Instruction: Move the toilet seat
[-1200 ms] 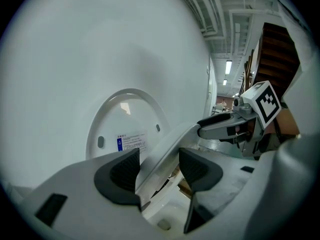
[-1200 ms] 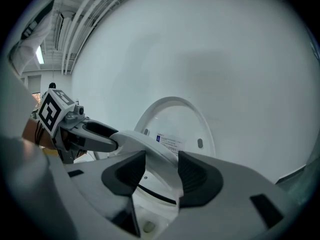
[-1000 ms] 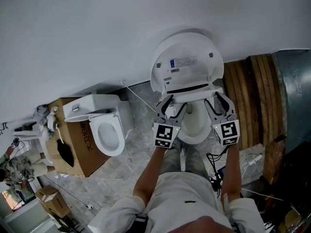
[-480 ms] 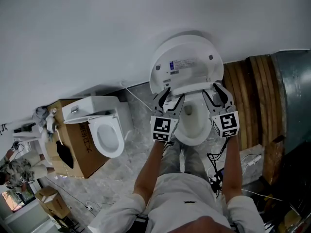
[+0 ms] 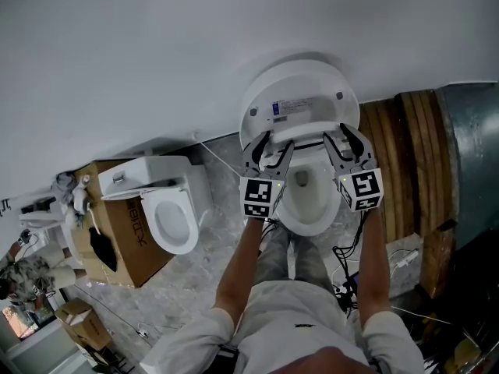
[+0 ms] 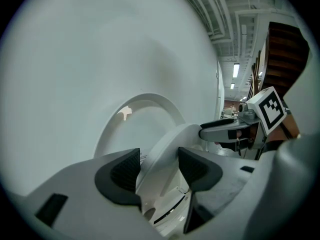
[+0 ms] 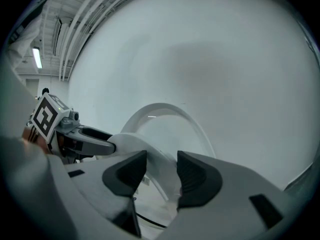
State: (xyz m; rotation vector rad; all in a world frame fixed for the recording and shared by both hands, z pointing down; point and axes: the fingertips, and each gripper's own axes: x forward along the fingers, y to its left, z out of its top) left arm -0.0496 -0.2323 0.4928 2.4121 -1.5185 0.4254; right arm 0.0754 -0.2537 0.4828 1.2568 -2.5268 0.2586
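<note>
In the head view the white toilet's lid point(image 5: 300, 92) stands up against the wall, and the bowl point(image 5: 308, 201) lies open below it. The toilet seat point(image 5: 300, 138) is lifted close to the lid and shows edge-on. My left gripper point(image 5: 267, 143) holds the seat's left rim and my right gripper point(image 5: 343, 140) its right rim. In the left gripper view the seat rim point(image 6: 167, 144) lies between the dark pads of the left gripper point(image 6: 159, 166). In the right gripper view the right gripper point(image 7: 161, 171) is closing its jaws on the seat rim point(image 7: 132, 144).
A second toilet point(image 5: 168, 209) rests on a cardboard box point(image 5: 125, 240) at the left. Wooden planks point(image 5: 390, 162) and a metal duct point(image 5: 468, 154) stand at the right. Cables point(image 5: 347, 267) lie on the floor by the person's legs. The white wall point(image 5: 117, 53) is close behind.
Both grippers have moved up and toward the wall with the seat. The seat has swung nearer the raised lid, and more of the bowl shows.
</note>
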